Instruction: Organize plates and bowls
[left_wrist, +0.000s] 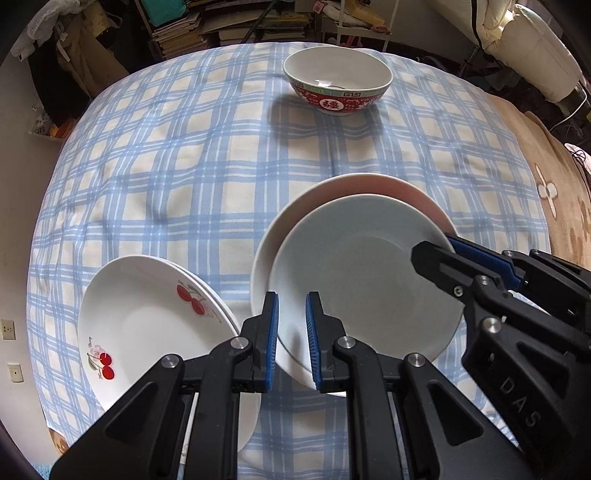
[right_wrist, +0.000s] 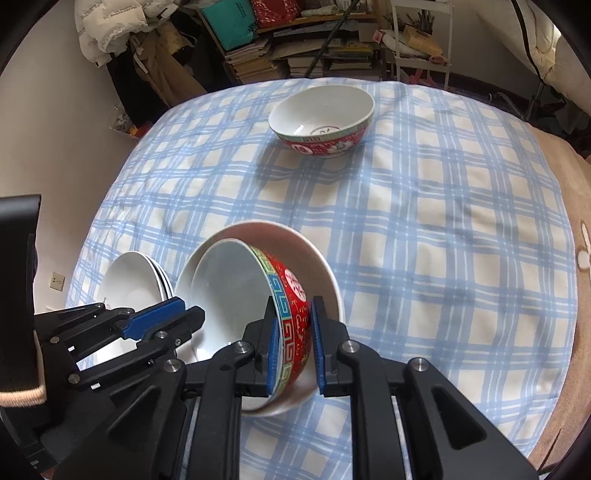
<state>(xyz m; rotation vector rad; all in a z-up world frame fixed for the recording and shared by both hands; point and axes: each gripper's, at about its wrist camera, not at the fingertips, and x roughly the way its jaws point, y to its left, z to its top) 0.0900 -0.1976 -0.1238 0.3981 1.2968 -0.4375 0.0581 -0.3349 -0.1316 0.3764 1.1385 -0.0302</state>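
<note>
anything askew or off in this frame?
One thing: the red bowl in the right gripper is tipped steeply, its opening facing sideways over the white bowl beneath, not nested flat. The left gripper straddles that white bowl's rim. No spills or visible damage.

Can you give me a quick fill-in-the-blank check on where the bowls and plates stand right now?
1. The right gripper is shut on the rim of a red patterned bowl that sits tilted inside a larger ____ bowl.
2. The plates stacked at the left are decorated with red ____.
3. A second red bowl stands alone at the ____ side of the checked tablecloth.
4. The left gripper holds ____.

Missing words: white; cherries; far; nothing
</note>
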